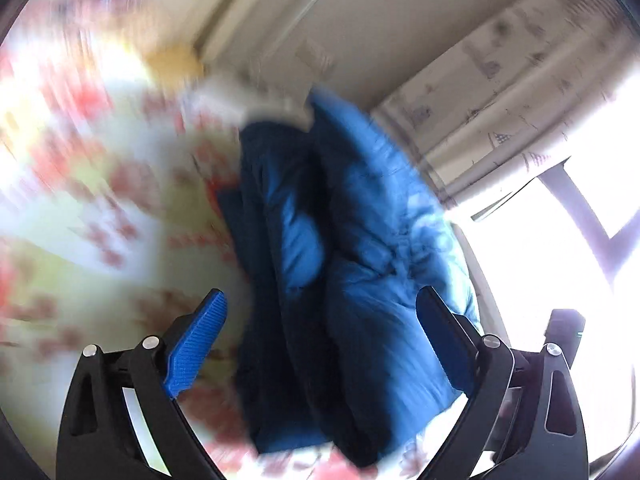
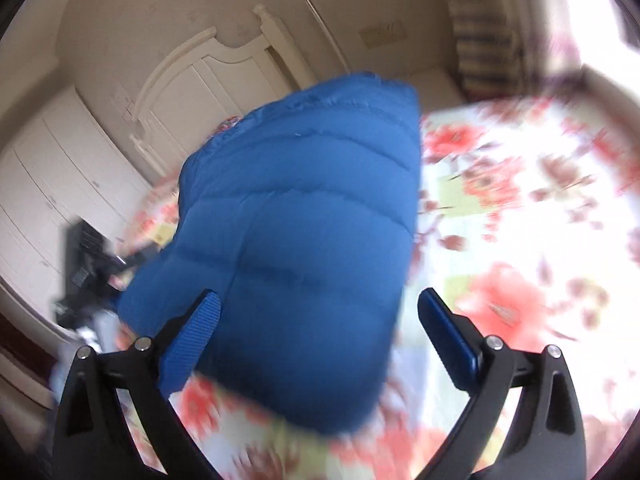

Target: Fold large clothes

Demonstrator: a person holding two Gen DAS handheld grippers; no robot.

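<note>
Blue quilted puffer jacket (image 2: 288,240) lies in a bundle on the bed with the red-flowered cover (image 2: 520,208), dead ahead of both grippers and below them, its long axis running away from each camera. Left gripper (image 1: 320,344) and right gripper (image 2: 316,340) both stand wide apart with nothing clamped; the jacket shows between the pads but seems, through the blur, to lie beyond them untouched. Neither hand looks clearly nearer, so I judge the next fold starts from the near end
</note>
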